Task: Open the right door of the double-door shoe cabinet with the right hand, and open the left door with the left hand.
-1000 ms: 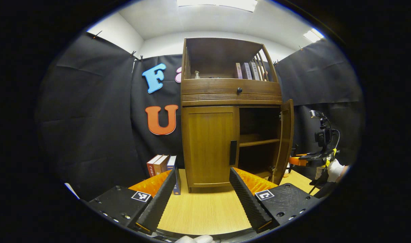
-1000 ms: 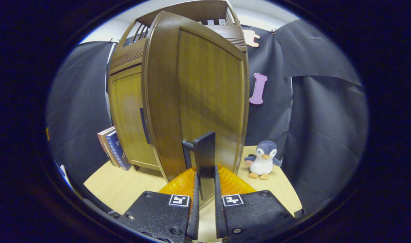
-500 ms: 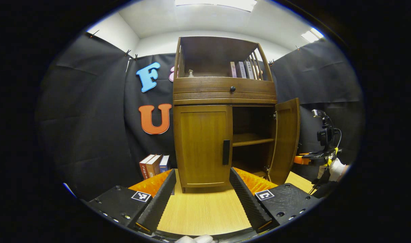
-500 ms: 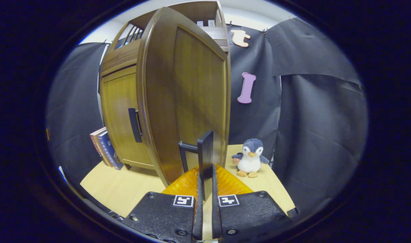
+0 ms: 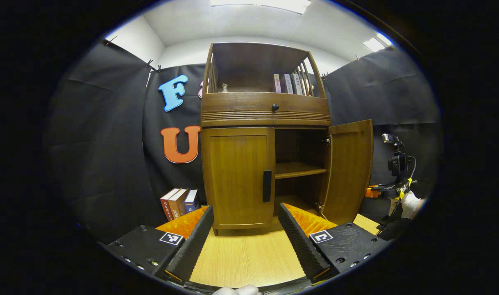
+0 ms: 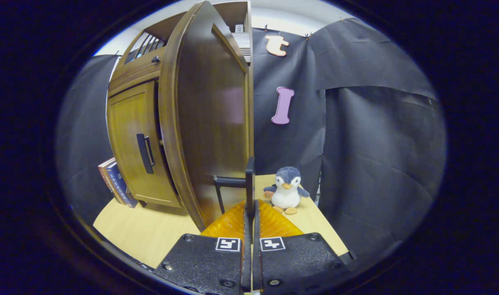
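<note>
The brown wooden shoe cabinet [image 5: 266,110] stands on a light wood table. Its left door [image 5: 237,176] is closed, with a dark vertical handle [image 5: 267,185] at its inner edge. The right door [image 5: 350,168] is swung wide open, baring a shelf [image 5: 300,169] inside. My left gripper [image 5: 245,209] is open, held in front of the left door and apart from it. My right gripper [image 6: 249,207] is shut on the right door's dark handle [image 6: 249,184], seen edge-on against the right door [image 6: 208,123]. In the left gripper view the right gripper [image 5: 380,191] sits beyond the open door, held by a gloved hand [image 5: 409,203].
Several books [image 5: 178,200] lean against the cabinet's left side on the table [image 5: 245,258]. A plush penguin [image 6: 286,192] sits on the table to the right of the open door. More books [image 5: 288,84] stand in the cabinet's top shelf. Black cloth walls surround the booth.
The right door has swung further open with my right gripper on its handle. The cabinet has drifted left in the left gripper view; that gripper stayed open.
</note>
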### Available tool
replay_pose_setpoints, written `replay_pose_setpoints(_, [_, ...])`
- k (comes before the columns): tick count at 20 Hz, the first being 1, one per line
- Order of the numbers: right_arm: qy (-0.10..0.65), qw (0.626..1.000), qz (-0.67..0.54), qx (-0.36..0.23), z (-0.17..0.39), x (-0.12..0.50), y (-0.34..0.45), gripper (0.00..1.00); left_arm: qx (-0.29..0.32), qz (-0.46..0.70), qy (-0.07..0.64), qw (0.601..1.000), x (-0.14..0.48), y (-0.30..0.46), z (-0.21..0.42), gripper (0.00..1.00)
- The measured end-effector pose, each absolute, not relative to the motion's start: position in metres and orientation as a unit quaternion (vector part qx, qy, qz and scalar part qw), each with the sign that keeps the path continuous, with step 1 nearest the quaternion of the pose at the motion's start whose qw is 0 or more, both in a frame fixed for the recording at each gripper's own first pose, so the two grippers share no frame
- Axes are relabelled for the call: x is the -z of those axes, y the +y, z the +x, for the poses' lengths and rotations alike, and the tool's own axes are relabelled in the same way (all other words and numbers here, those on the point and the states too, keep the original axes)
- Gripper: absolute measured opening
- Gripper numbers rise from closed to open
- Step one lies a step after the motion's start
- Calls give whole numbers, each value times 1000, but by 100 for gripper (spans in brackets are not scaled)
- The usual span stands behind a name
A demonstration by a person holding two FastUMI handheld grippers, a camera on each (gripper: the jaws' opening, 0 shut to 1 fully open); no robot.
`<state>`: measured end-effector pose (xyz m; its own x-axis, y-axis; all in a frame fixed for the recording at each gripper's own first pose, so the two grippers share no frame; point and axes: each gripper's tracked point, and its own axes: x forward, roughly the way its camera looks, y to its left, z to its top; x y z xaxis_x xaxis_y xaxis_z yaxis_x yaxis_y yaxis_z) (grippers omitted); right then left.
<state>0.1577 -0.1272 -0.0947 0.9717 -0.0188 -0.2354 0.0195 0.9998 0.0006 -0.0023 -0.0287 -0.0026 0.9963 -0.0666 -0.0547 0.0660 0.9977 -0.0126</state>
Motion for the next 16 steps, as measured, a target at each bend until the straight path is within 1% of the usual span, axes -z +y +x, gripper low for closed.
replay_pose_setpoints(3, [123, 992, 14, 7, 159, 97, -132, 4, 34, -6, 25, 999, 0, -31, 2, 96])
replay_pose_setpoints(4, [125, 992, 16, 6, 159, 97, -134, 4, 34, -7, 25, 999, 0, -32, 4, 100])
replay_pose_setpoints(7, [126, 992, 24, -2, 161, 97, -141, 4, 36, -8, 25, 999, -1, -37, 8, 100])
replay_pose_setpoints(8, [126, 992, 27, -6, 161, 96, -144, 4, 37, -8, 25, 999, -2, -39, 10, 96])
replay_pose_setpoints(10, [128, 991, 29, -14, 163, 97, -150, 4, 39, -9, 26, 999, -2, -44, 15, 96])
replay_pose_setpoints(12, [131, 991, 26, -25, 164, 95, -154, 4, 43, -16, 26, 999, -2, -53, 19, 96])
replay_pose_setpoints(13, [131, 991, 24, -30, 164, 96, -158, 4, 44, -19, 27, 999, -3, -57, 21, 100])
replay_pose_setpoints(14, [131, 990, 23, -37, 165, 95, -160, 4, 44, -19, 26, 999, -4, -60, 23, 96])
replay_pose_setpoints(16, [132, 990, 22, -50, 164, 93, -168, 4, 43, -20, 25, 999, -6, -67, 27, 96])
